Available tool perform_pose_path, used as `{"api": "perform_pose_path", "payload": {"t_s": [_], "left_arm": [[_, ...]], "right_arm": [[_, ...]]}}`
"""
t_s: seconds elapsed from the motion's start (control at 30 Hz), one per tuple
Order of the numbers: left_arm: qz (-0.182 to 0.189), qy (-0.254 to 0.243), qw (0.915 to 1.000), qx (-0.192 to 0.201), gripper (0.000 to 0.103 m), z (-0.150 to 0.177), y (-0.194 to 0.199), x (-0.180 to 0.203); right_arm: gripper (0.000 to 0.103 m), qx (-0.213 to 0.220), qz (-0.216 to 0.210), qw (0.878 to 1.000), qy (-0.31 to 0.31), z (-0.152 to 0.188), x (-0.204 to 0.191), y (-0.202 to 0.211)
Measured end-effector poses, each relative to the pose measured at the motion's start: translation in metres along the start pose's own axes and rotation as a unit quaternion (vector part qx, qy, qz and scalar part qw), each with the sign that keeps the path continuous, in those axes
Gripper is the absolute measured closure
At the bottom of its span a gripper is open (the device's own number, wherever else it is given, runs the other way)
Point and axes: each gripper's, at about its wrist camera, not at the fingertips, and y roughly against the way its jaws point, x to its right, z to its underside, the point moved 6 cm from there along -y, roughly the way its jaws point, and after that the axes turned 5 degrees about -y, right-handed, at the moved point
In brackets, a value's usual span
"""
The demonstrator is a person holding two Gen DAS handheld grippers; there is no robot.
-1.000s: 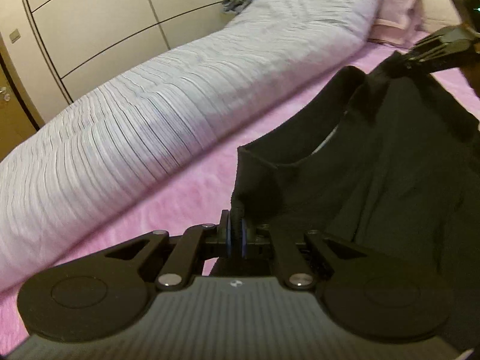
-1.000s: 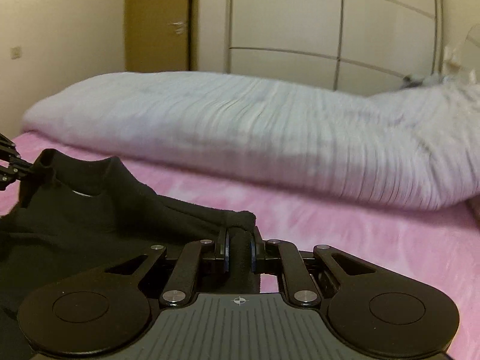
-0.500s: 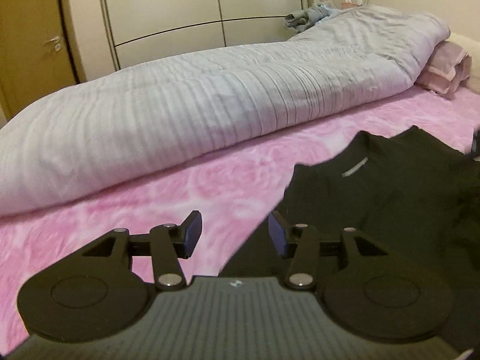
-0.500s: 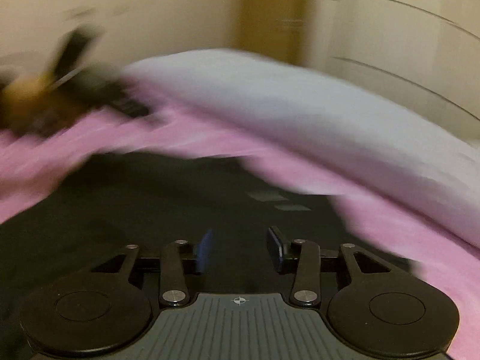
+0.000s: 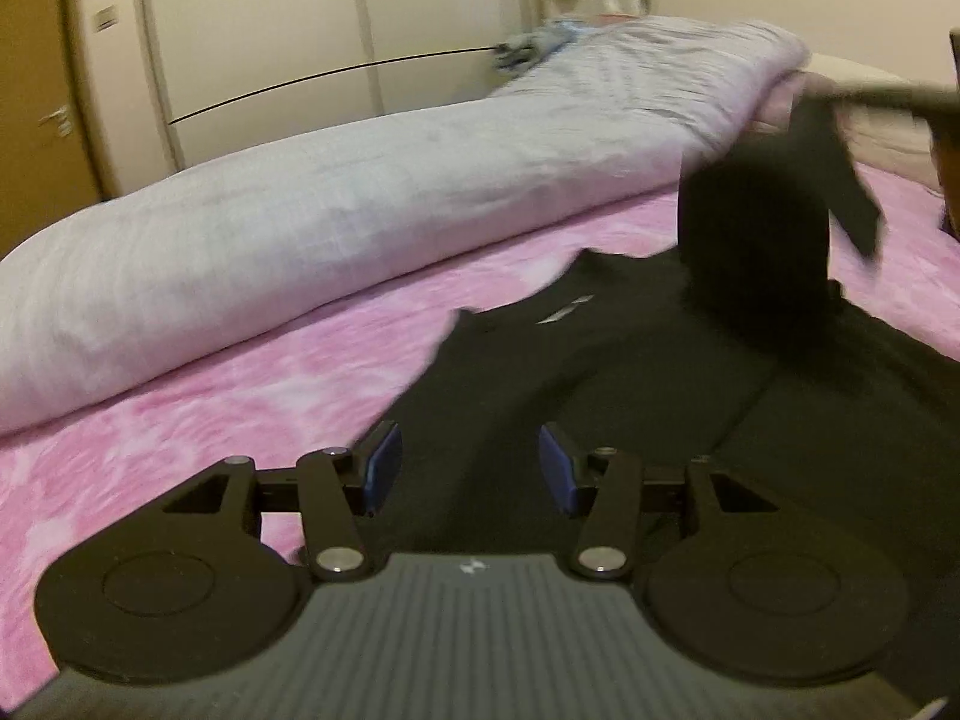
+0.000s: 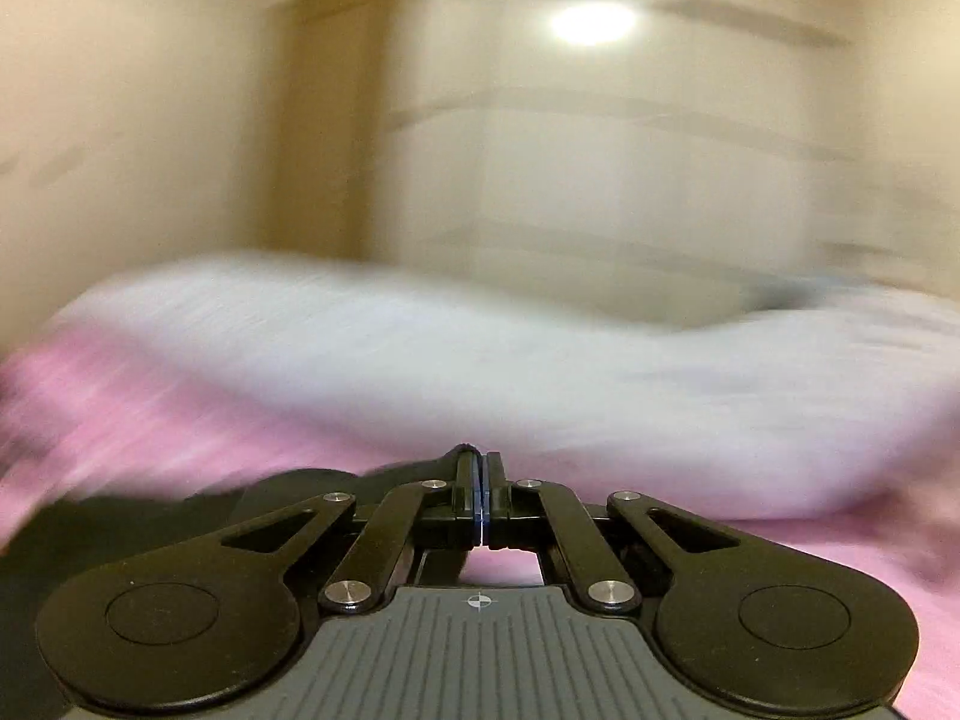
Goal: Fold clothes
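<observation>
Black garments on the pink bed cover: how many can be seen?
1: a black shirt lies flat on the pink bed cover, one part lifted at its far right. Others may be hidden.

A bed with a pink sheet (image 5: 252,384) fills the lower room. A long pale grey duvet (image 5: 312,204) lies rolled along its far side. Behind it stands a cream wardrobe (image 5: 288,30) with dark seams, and a brown door (image 5: 36,120) to its left. The right wrist view is blurred; a light reflection (image 6: 593,24) glares high up.
</observation>
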Motion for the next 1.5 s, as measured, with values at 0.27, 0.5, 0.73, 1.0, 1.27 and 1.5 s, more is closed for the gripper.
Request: {"api": "perform_pose_path", "payload": {"t_s": [0.27, 0.5, 0.73, 1.0, 1.27, 1.5], "left_arm": [[0.075, -0.105, 0.9917, 0.004, 0.041, -0.032, -0.072, 0.13], [0.069, -0.243, 0.9671, -0.027, 0.041, -0.031, -0.134, 0.213], [0.008, -0.298, 0.954, -0.027, 0.101, -0.046, -0.137, 0.213], [-0.155, -0.093, 0.9816, 0.061, 0.101, -0.054, 0.019, 0.028], [-0.351, 0.132, 0.927, 0.003, 0.097, 0.108, 0.193, -0.166], [-0.388, 0.252, 0.8824, -0.085, 0.074, 0.229, 0.24, -0.185]], "right_arm": [[0.075, -0.071, 0.357, 0.914, -0.18, 0.095, 0.254, 0.084], [0.061, -0.121, 0.267, 0.928, -0.232, 0.162, 0.226, 0.106], [0.048, -0.161, 0.196, 0.951, -0.177, 0.181, 0.17, 0.101], [0.047, -0.154, 0.176, 0.957, -0.171, 0.165, 0.139, 0.111], [0.045, -0.173, 0.138, 0.962, -0.163, 0.156, 0.077, 0.094], [0.045, -0.204, 0.059, 0.968, -0.131, 0.139, -0.004, 0.101]]}}
